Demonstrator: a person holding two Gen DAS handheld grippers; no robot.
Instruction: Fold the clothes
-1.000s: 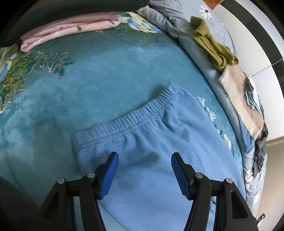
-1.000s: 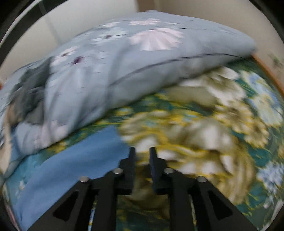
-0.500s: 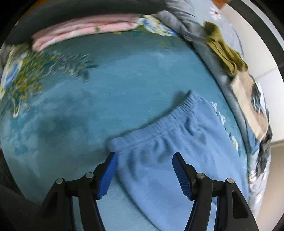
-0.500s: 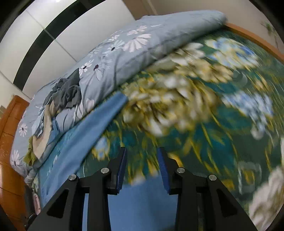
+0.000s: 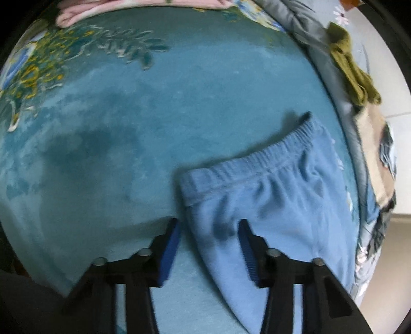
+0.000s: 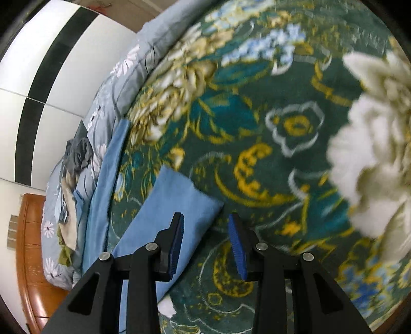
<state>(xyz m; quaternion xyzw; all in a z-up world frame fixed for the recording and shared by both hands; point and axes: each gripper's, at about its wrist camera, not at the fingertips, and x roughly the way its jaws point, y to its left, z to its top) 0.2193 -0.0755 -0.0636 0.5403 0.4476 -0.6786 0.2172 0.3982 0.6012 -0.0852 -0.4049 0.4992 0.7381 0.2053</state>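
Both hand-held grippers (image 5: 209, 226) (image 6: 205, 218) angled downward

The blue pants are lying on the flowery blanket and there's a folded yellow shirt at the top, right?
Not quite. The folded clothes at the top are pink, not yellow, as the left wrist view shows. The blue pants do lie on the flowery blanket.

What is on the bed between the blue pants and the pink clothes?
Only bare teal floral blanket lies between the blue fleece pants and the folded pink clothes, in the left wrist view.
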